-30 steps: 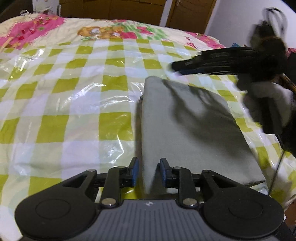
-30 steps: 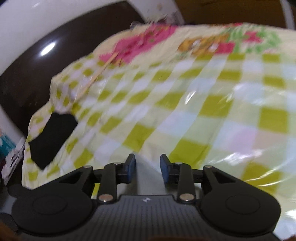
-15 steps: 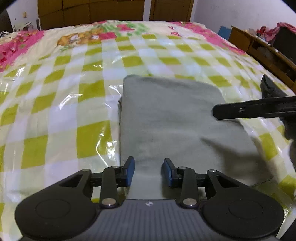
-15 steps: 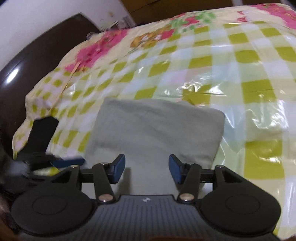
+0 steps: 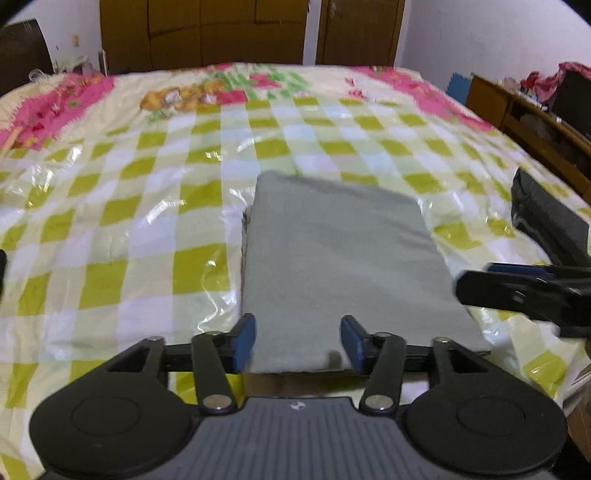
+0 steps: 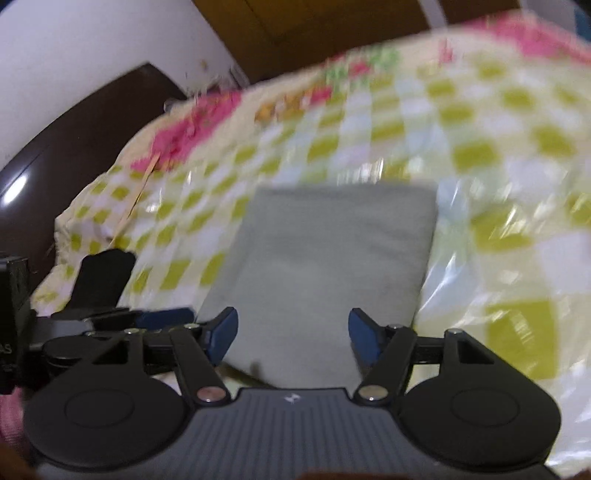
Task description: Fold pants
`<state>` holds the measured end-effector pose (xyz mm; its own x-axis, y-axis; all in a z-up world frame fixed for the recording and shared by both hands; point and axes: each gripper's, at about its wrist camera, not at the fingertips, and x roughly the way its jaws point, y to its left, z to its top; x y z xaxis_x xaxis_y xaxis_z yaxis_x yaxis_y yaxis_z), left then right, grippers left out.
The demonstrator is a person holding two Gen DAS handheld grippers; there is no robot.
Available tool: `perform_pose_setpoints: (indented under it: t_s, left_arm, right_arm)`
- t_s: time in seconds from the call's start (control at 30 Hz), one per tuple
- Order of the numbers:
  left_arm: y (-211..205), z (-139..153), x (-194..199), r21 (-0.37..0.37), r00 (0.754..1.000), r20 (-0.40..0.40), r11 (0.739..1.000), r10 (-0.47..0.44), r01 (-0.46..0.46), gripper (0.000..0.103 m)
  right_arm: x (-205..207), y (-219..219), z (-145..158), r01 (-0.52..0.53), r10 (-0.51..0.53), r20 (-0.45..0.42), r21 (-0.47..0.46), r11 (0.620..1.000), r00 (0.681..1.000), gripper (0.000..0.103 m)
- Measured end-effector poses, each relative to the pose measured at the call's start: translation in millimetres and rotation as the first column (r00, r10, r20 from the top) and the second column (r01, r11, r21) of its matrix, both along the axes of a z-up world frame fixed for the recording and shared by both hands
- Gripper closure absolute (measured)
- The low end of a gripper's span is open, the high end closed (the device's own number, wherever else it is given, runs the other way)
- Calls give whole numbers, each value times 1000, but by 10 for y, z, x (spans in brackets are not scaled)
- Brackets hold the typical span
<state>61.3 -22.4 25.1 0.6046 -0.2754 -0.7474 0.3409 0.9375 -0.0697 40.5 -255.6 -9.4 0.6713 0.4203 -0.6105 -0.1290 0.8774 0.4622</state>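
The grey pants lie folded into a flat rectangle on the checked bed cover; they also show in the right wrist view. My left gripper is open and empty, above the near edge of the pants. My right gripper is open and empty, at the near edge too; it shows at the right of the left wrist view. The left gripper's fingers show at the left of the right wrist view.
The bed has a shiny plastic-covered green-and-white checked cover with pink borders. A dark object lies at the bed's right edge. A wooden shelf stands right, wardrobes behind, a dark headboard left.
Both grippers opened wider and drew back from the folded pants. The left view rose and levelled; the right gripper swung round to face the pants.
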Motion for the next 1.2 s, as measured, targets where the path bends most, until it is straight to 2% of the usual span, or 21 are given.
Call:
perform_pose_setpoints:
  t_s: [0.03,0.07,0.1,0.2,0.27,0.3,0.47,0.57,0.73,0.9,1.03,1.2]
  left_arm:
    - [5,32,-35,-3,1000,12,1000,5,-5,29]
    - [10,55,-66,-5,1000,20,1000,11,-11,24]
    - [14,72,-103,-5,999,26,1000,18,-18,22]
    - [7,87,-207,26,998,46,999,44,-45,21]
    - [-6,70,-263,56,997,47,996,60,-63,10]
    - [-5,65,-302,61,997,53,996,63,-66,9]
    - [17,12,-394,23,997,7,997,71,-71,3]
    - [25,-14,-437,15,997,9,997,78,-78,3]
    - [13,2,-503,54,994,38,993,100,-102,0]
    - [40,29,-522,18,994,38,994,103,-104,0]
    - [-18,33,-552,78,992,80,991,98,-104,0]
    - [-98,-20,-556,119,995,60,989,81,-88,0]
  right_arm:
    - [-93,14,81,18,-17,36,-30,999,999,21]
    - [-156,15,122,31,-29,51,-40,999,998,8]
    - [-219,18,147,41,-39,57,-40,998,998,4]
    - [-365,8,156,72,-70,47,-26,997,996,4]
    - [-469,0,136,77,-76,41,-22,997,996,4]
    - [-503,1,129,81,-80,37,-31,996,996,4]
    - [-591,5,100,92,-92,24,-3,996,996,2]
    - [-632,21,95,101,-101,20,3,995,995,1]
    - [-686,73,73,92,-92,20,2,996,996,1]
    - [-697,101,40,86,-86,11,7,996,996,1]
    - [-708,91,26,101,-101,8,11,995,995,1]
    - [-697,57,-40,121,-121,-22,29,992,992,1]
